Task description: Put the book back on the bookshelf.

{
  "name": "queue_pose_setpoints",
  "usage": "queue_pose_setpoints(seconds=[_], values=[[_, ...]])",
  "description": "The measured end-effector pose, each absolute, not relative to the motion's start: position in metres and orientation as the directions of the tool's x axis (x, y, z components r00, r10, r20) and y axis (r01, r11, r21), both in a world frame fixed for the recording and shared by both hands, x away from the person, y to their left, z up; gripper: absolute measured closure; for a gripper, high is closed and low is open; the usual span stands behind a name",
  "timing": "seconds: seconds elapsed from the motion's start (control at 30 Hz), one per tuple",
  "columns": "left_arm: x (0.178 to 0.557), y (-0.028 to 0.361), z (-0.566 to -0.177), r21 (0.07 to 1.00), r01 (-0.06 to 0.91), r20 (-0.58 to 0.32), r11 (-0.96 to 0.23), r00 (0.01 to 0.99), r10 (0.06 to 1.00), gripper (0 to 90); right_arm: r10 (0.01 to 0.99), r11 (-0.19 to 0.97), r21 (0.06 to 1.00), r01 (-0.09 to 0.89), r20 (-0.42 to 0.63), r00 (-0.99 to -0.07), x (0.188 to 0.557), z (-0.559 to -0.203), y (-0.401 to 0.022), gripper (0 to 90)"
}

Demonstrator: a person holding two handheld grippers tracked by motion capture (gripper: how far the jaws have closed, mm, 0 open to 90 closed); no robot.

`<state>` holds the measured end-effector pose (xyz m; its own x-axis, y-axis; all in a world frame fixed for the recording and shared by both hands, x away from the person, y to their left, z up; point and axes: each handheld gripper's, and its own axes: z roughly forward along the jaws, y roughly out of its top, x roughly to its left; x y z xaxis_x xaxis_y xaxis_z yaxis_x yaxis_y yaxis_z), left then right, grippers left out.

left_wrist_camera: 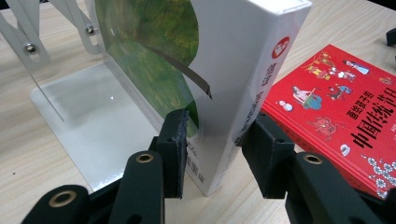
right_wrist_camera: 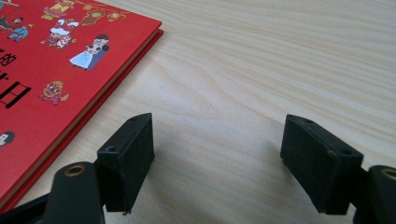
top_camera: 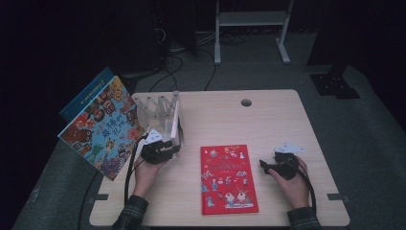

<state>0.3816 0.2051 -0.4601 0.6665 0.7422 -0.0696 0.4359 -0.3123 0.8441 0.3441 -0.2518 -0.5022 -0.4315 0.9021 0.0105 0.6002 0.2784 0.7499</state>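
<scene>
At the bottom of the left gripper view the left gripper (left_wrist_camera: pixel 215 154) straddles the white book (left_wrist_camera: pixel 243 70): its left pad touches the cover, its right stands just clear, so the grip looks released. That book stands upright in the clear rack (top_camera: pixel 158 112), seemingly shelved. The red book (top_camera: pixel 228 178) lies flat at lower centre of the surface (top_camera: pixel 268 115), probably next; the right gripper (right_wrist_camera: pixel 217 163) gapes empty beside it.
</scene>
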Motion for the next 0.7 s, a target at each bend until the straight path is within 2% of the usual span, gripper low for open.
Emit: queue_pose_setpoints(seconds=[0.17, 0.37, 0.53, 0.6, 0.7], values=[[0.378, 0.208, -0.458, 0.844, 0.413, -0.047, -0.342, 0.692, 0.721, 53.0, 0.903, 0.276, 0.749, 0.602, 0.012, -0.429, 0.344, -0.502, -0.252, 24.3], [0.370, 0.211, -0.459, 0.834, 0.397, 0.000, -0.383, 0.695, 0.719, 40.3, 0.903, 0.278, 0.750, 0.600, 0.009, -0.429, 0.343, -0.502, -0.252, 25.2], [0.357, 0.216, -0.460, 0.822, 0.379, 0.032, -0.424, 0.713, 0.700, 29.9, 0.903, 0.272, 0.745, 0.609, 0.020, -0.428, 0.340, -0.499, -0.252, 36.4], [0.351, 0.216, -0.461, 0.826, 0.362, 0.036, -0.432, 0.731, 0.681, 25.8, 0.900, 0.255, 0.738, 0.624, 0.055, -0.432, 0.339, -0.497, -0.252, 40.1], [0.344, 0.213, -0.467, 0.817, 0.352, 0.025, -0.456, 0.769, 0.639, 17.7, 0.891, 0.247, 0.732, 0.635, 0.086, -0.446, 0.337, -0.494, -0.248, 41.7]])
